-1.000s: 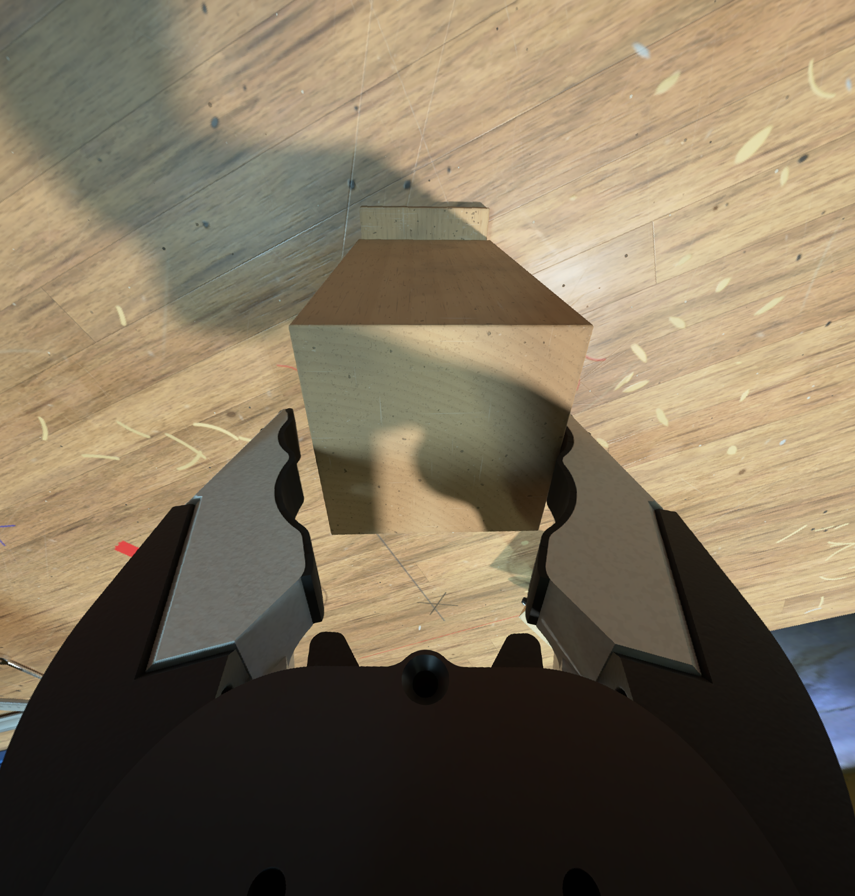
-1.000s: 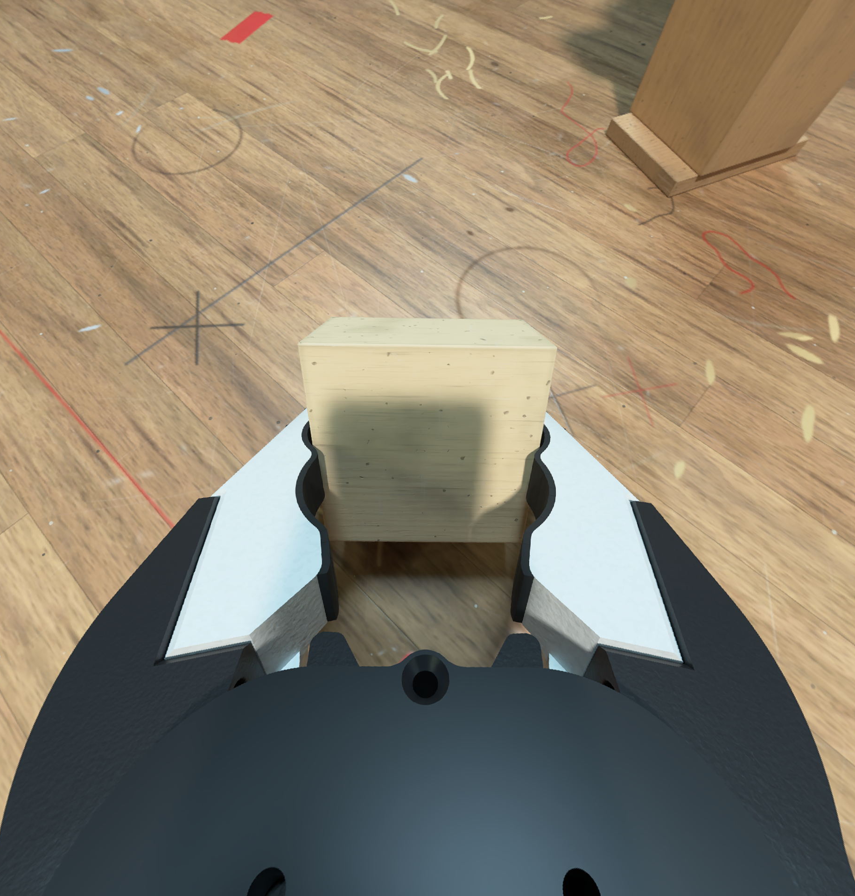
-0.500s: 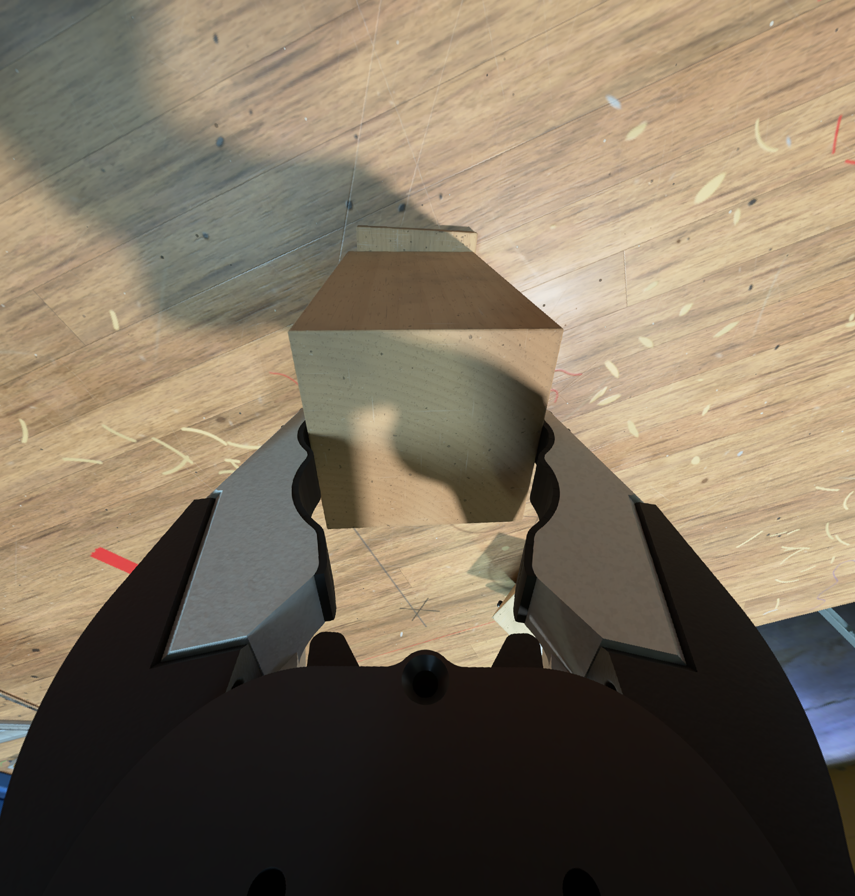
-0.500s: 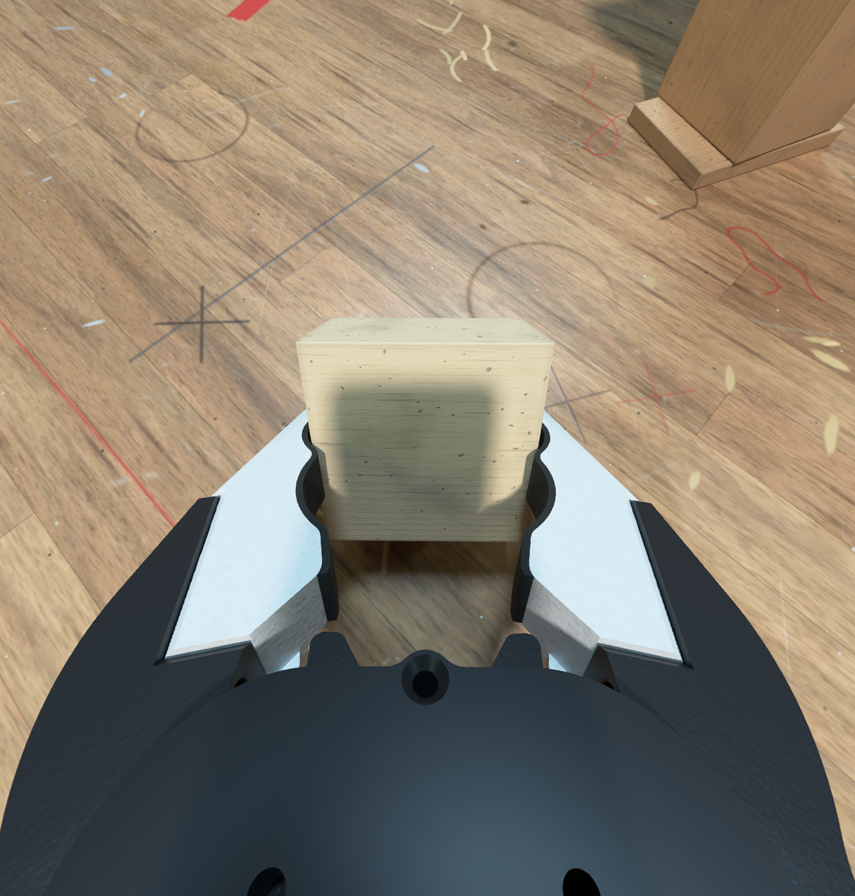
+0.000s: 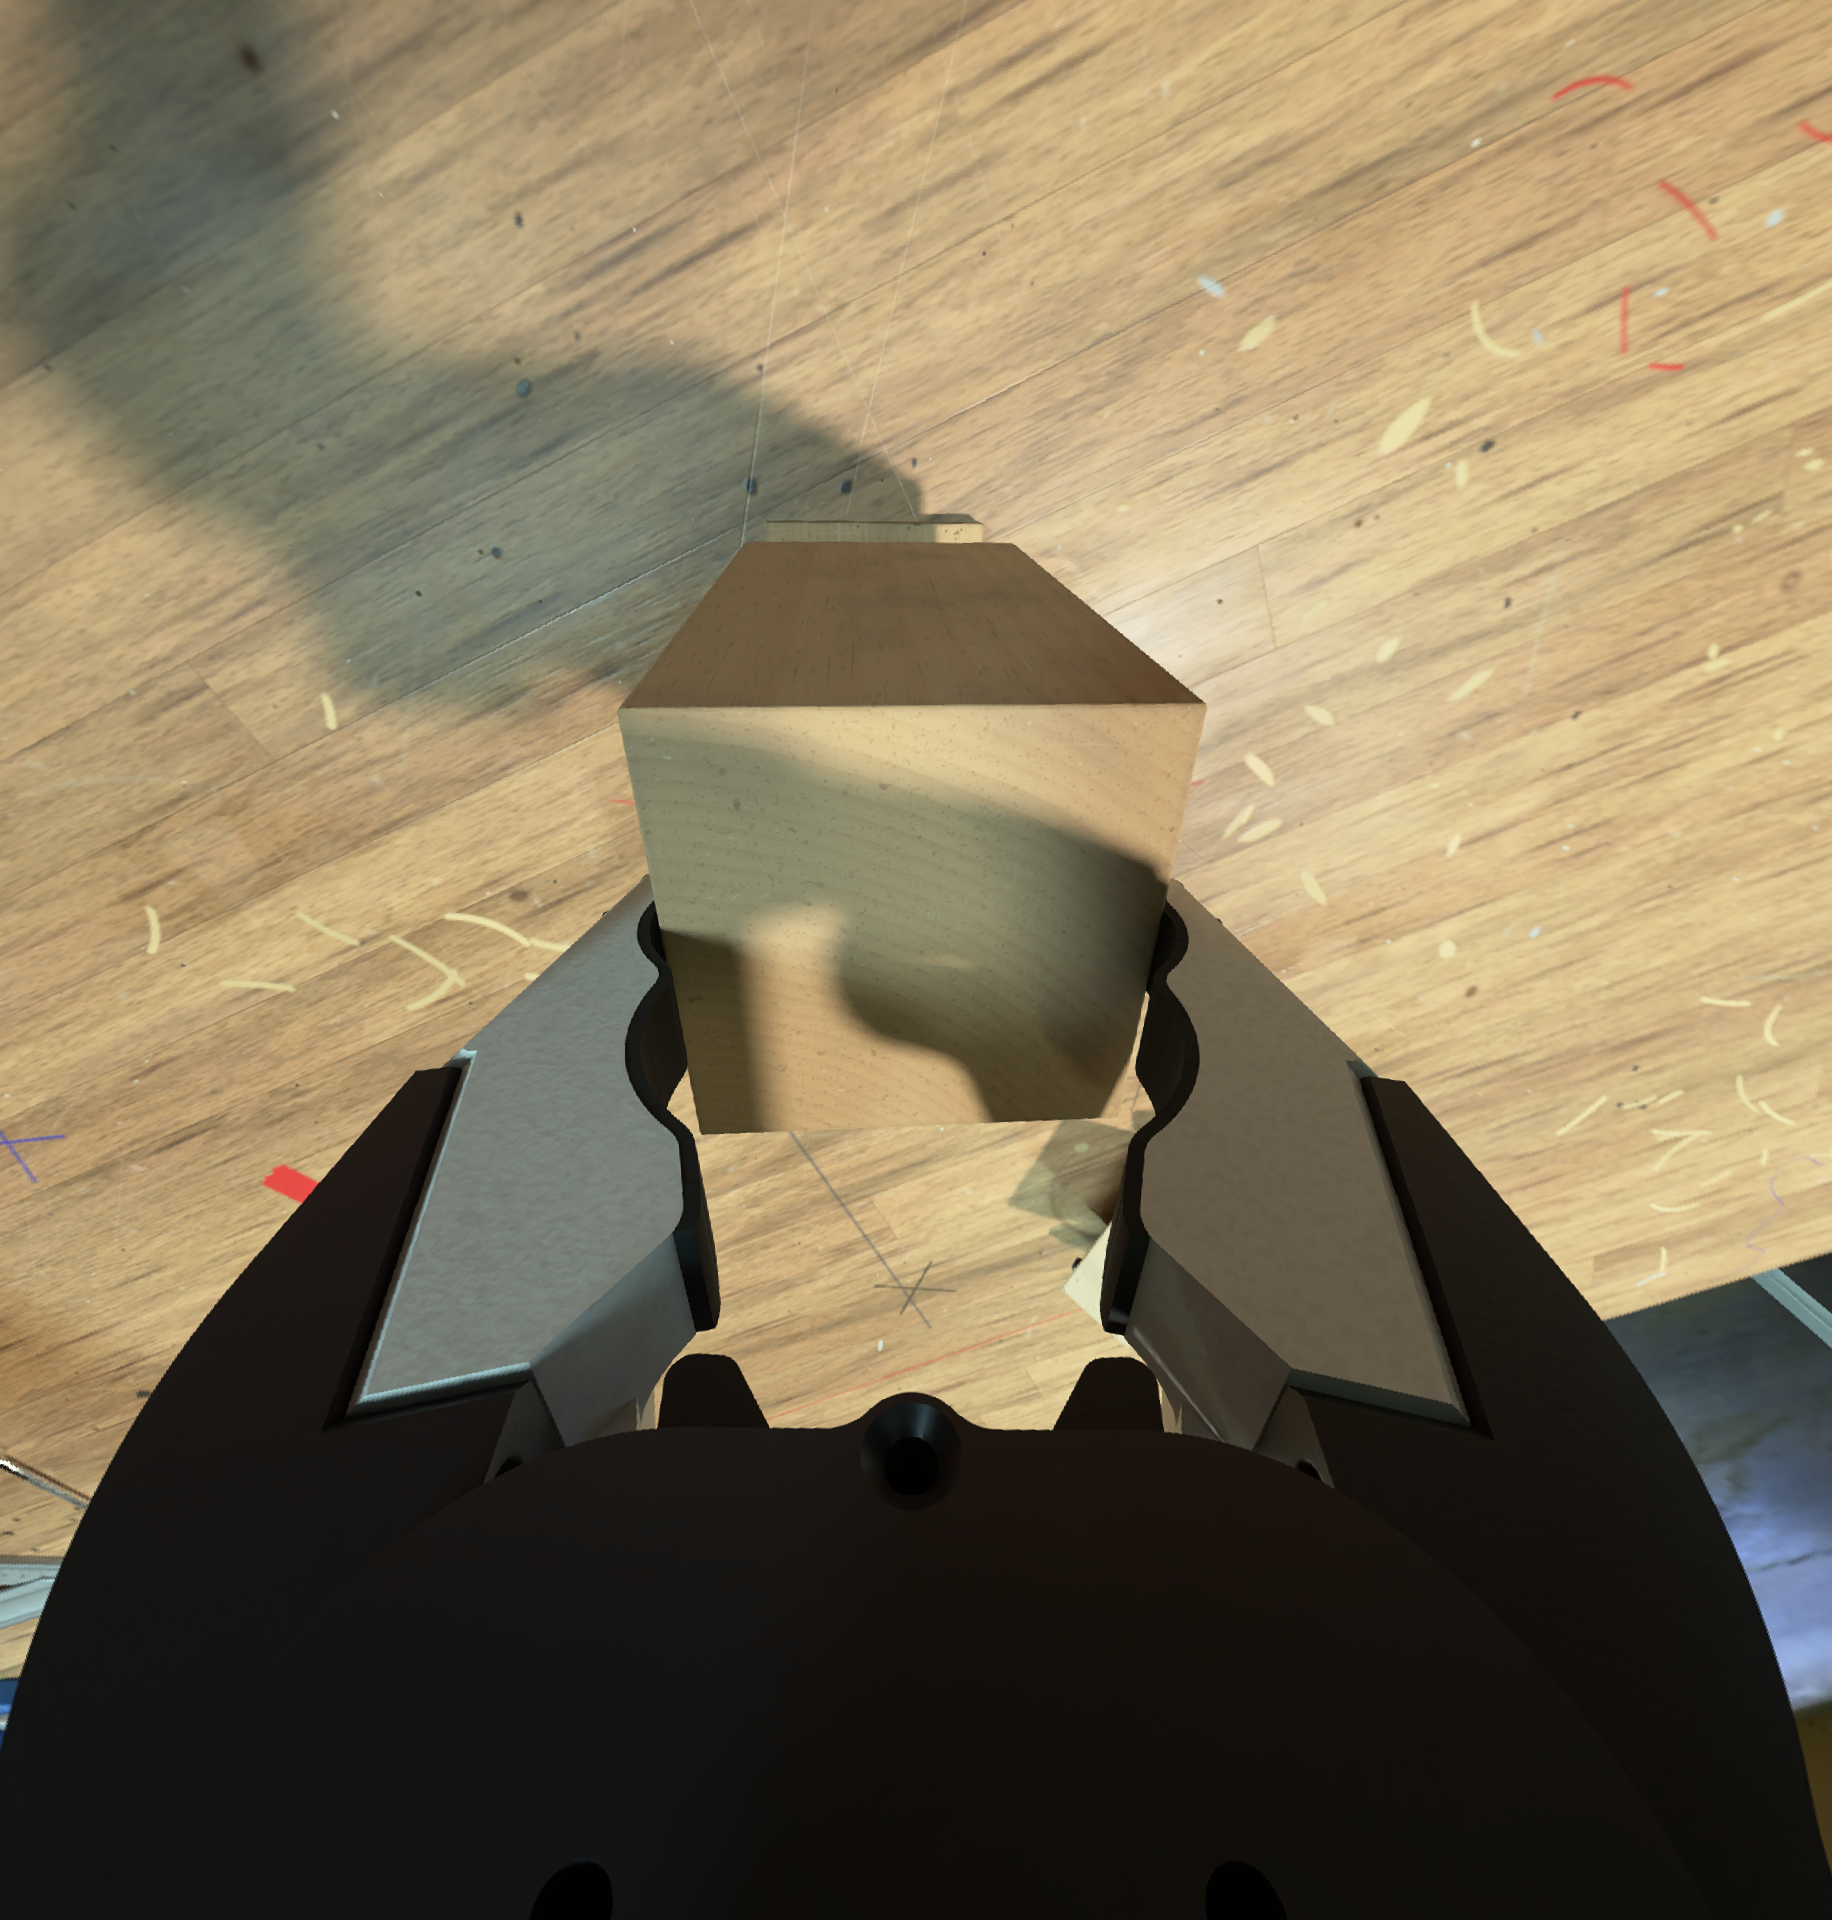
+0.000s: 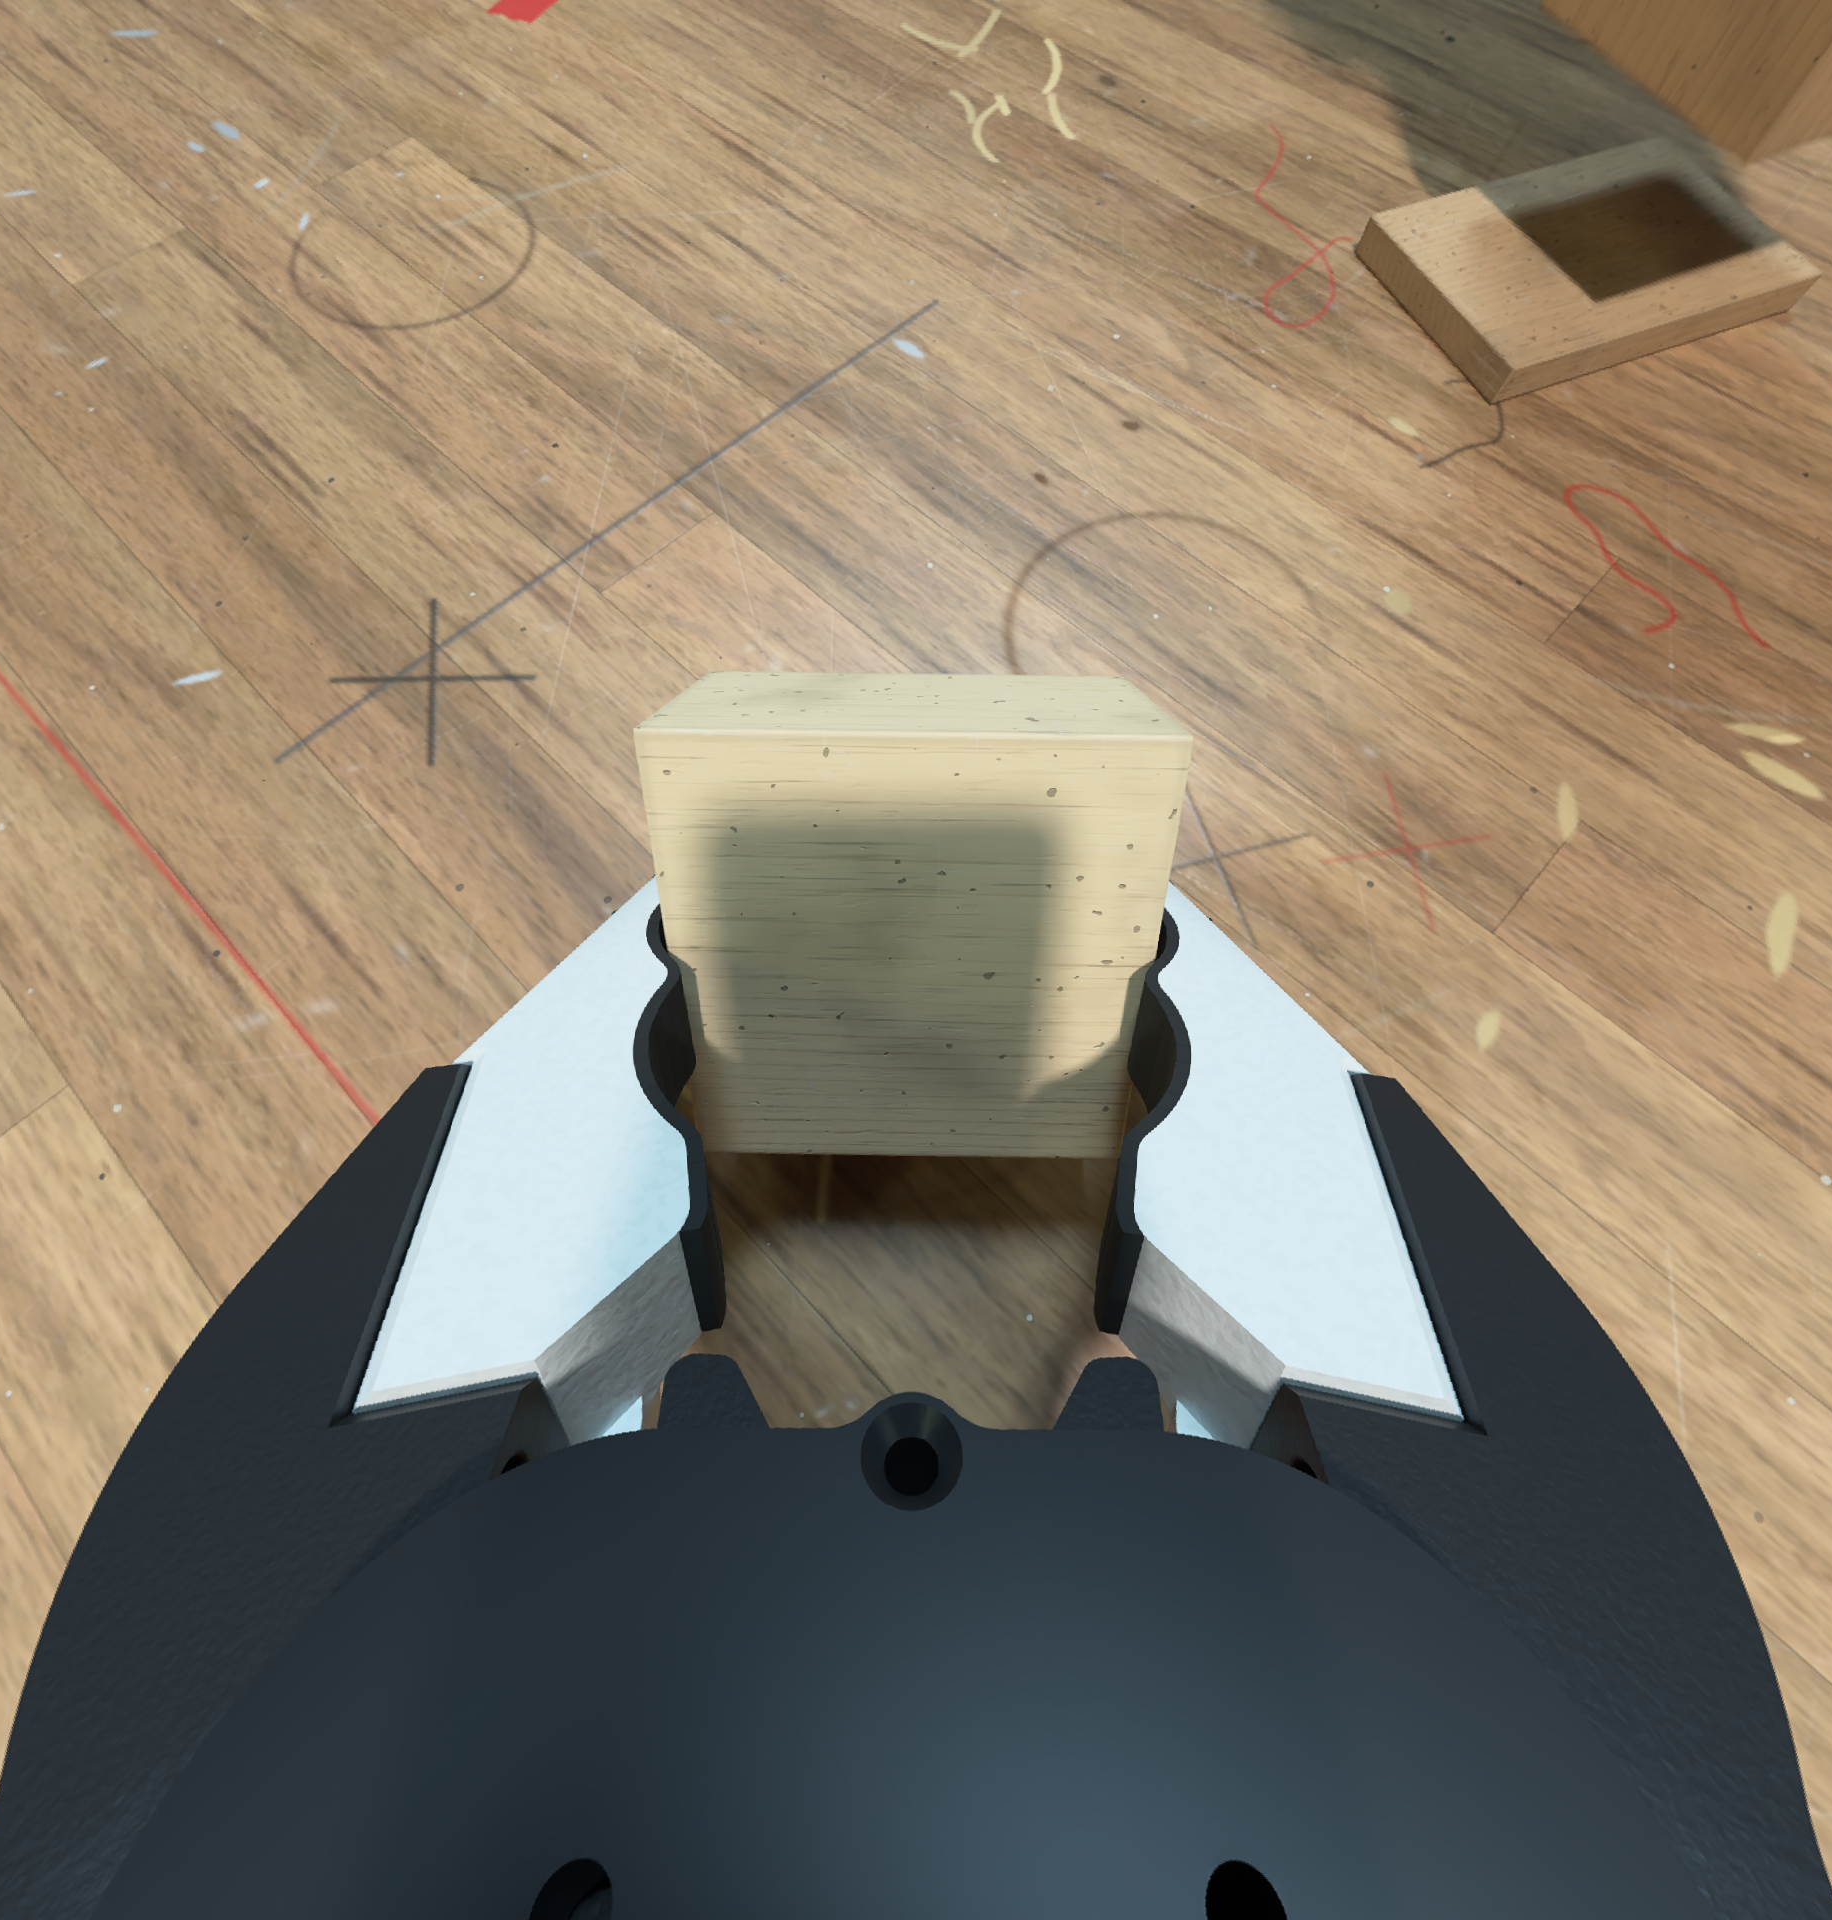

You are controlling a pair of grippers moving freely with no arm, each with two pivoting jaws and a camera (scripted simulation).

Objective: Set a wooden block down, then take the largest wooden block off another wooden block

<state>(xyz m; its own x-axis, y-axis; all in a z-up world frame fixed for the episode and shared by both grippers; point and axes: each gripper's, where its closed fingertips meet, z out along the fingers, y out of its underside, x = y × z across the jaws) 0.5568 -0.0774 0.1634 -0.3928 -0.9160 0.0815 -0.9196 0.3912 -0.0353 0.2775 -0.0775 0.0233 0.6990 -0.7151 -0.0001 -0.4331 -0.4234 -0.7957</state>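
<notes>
My left gripper (image 5: pixel 909 925) is shut on the largest wooden block (image 5: pixel 907 831), a tall tan block, and holds it up off the thin flat wooden block (image 5: pixel 870 532), which peeks out behind it. In the right wrist view the flat block (image 6: pixel 1514 301) lies bare on the table at the top right, with a shadow on its top. A corner of the large block (image 6: pixel 1722 62) hangs above it. My right gripper (image 6: pixel 912 920) is shut on a small pale wooden block (image 6: pixel 912 935), held low over the wooden table (image 6: pixel 372 935).
The table's edge (image 5: pixel 1670 1262) runs at the lower right of the left wrist view, with dark floor beyond. A wrench (image 5: pixel 18 1467) lies at the lower left. Wood shavings, pencil crosses and red marks dot the tabletop.
My left gripper's fingers closed on the large block, then lifted it off the flat block. The flat block's top now shows bare. The right gripper drifted slightly with its pale block.
</notes>
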